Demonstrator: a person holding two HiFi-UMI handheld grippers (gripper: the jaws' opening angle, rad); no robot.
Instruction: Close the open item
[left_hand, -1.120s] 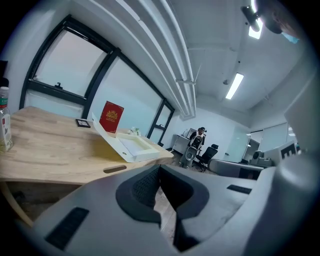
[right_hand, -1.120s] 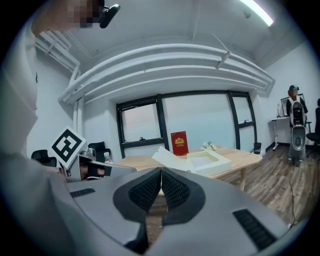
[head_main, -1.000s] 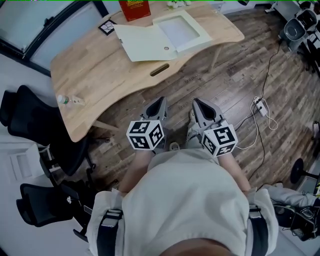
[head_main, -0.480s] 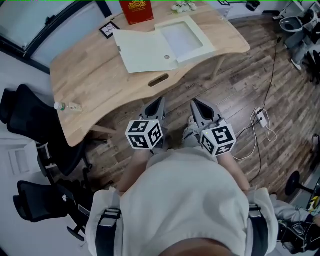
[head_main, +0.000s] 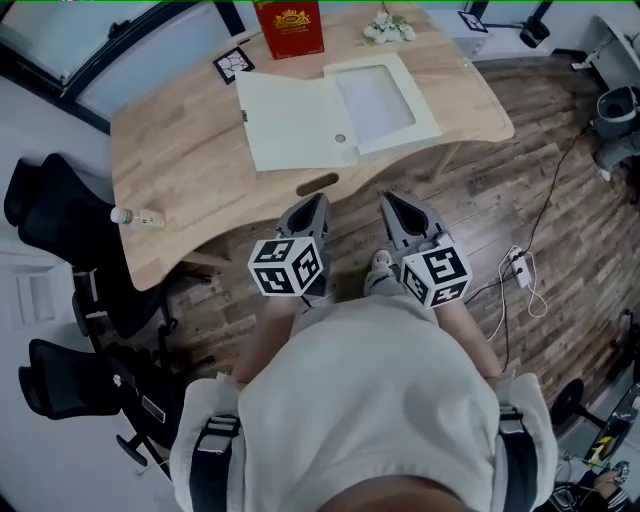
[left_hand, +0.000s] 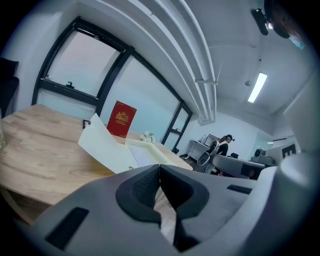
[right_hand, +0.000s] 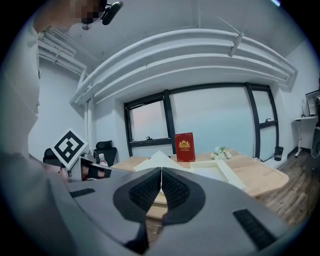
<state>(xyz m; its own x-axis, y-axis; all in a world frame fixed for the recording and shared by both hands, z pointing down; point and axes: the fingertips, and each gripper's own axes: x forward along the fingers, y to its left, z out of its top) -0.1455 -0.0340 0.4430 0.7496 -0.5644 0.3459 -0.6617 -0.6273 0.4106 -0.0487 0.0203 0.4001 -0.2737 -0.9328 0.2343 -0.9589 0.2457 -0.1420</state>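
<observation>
Cream box (head_main: 292, 122) lies open on wooden desk (head_main: 180, 170), lid flat to the left. Left gripper (head_main: 316, 205) and right gripper (head_main: 391, 205) closed, empty, short of desk; recommend lifting lid's free edge over

A pale wooden table (head_main: 180, 150) fills the upper left of the head view, on a dark wood-plank floor (head_main: 470, 210), with black office chairs (head_main: 50, 215) along the left edge. Dark-framed windows (right_hand: 200, 115) run behind it under white ceiling pipes (right_hand: 190, 47) and a lit strip light (left_hand: 257, 87).
</observation>
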